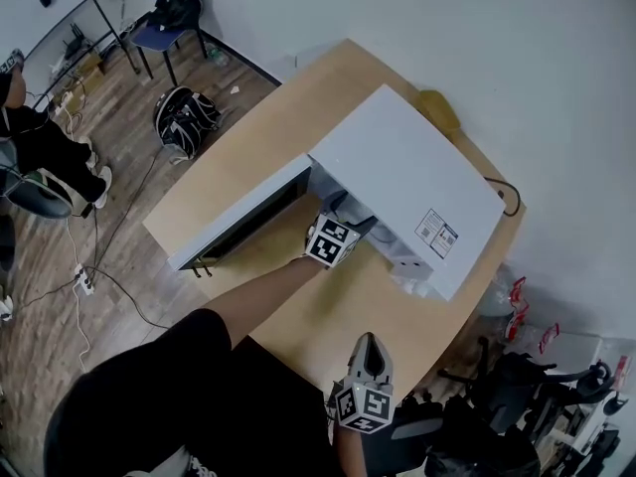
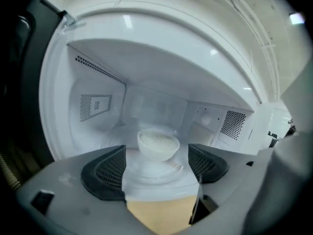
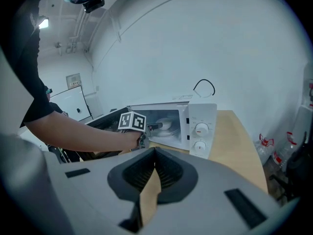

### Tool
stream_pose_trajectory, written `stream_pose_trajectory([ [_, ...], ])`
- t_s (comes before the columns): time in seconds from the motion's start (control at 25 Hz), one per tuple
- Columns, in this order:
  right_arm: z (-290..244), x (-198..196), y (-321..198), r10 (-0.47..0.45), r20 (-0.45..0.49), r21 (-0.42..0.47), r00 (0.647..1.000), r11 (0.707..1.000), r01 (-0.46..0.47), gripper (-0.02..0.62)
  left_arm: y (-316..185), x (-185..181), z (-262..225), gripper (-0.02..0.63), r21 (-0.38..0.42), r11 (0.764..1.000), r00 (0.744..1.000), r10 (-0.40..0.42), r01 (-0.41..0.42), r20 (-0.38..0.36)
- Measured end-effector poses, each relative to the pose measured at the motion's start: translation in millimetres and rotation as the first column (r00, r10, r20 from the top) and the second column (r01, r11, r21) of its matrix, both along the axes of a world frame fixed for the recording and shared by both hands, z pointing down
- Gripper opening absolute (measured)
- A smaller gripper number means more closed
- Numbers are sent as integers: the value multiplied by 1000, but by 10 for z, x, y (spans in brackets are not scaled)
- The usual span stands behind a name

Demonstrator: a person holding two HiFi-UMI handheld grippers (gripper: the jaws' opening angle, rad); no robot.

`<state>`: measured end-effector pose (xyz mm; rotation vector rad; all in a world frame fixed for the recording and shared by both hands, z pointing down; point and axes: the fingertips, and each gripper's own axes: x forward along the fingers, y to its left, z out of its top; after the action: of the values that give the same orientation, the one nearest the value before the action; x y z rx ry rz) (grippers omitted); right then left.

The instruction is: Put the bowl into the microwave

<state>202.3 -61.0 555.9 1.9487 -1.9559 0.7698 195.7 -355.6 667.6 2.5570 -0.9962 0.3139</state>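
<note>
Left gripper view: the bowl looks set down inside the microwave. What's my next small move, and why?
Probably draw the left gripper straight back from the mouth of the microwave. Its jaws stand apart, the bowl sits free on the turntable beyond them, and the door hangs open.

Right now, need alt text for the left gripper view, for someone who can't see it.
A white bowl sits on the turntable inside the open microwave, straight ahead of the left hand-held gripper. Its two dark jaws stand apart, short of the bowl and gripping nothing, with a strip of tan tabletop below.
</note>
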Motion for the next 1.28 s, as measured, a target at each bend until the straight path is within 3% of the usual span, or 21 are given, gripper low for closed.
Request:
stream_pose_trajectory([
  [0.24, -175, -234, 239, 17, -22, 55, 1000, 998, -16, 60, 623, -574, -215, 367, -23, 999, 999, -38, 37, -35],
  [0.52, -452, -544, 654, 57, -49, 142, 997, 989, -50, 60, 1657, -1372, -840, 367, -45, 997, 985, -75, 69, -153],
  [0.76, -529, -929, 1134, 77, -52, 174, 996, 982, -67, 60, 2612, -1893, -1488, 365, 14, 1000, 967, 27, -25, -255],
  [0.88, -569, -1057, 1397, 92, -54, 183, 994, 980, -80, 60, 3083, -2076, -1647, 365, 53, 995, 958, 96, -85, -270],
  [1.08, -696, -1252, 1679, 99, -59, 212, 993, 974, -84, 60, 3710, -2296, -1735, 359, 9, 985, 933, 164, -170, -320],
  [1.12, -738, -1281, 1722, 95, -61, 220, 994, 972, -80, 60, 3842, -2305, -1768, 343, 9, 982, 927, 183, -191, -326],
  [1.24, -883, -1373, 1825, 81, -57, 248, 995, 967, -65, 60, 4146, -2357, -1912, 88, 36, 977, 921, 209, -210, -328],
  [1.28, -934, -1396, 1855, 72, -57, 258, 996, 964, -55, 60, 4212, -2359, -1963, 64, 43, 978, 923, 209, -206, -323],
])
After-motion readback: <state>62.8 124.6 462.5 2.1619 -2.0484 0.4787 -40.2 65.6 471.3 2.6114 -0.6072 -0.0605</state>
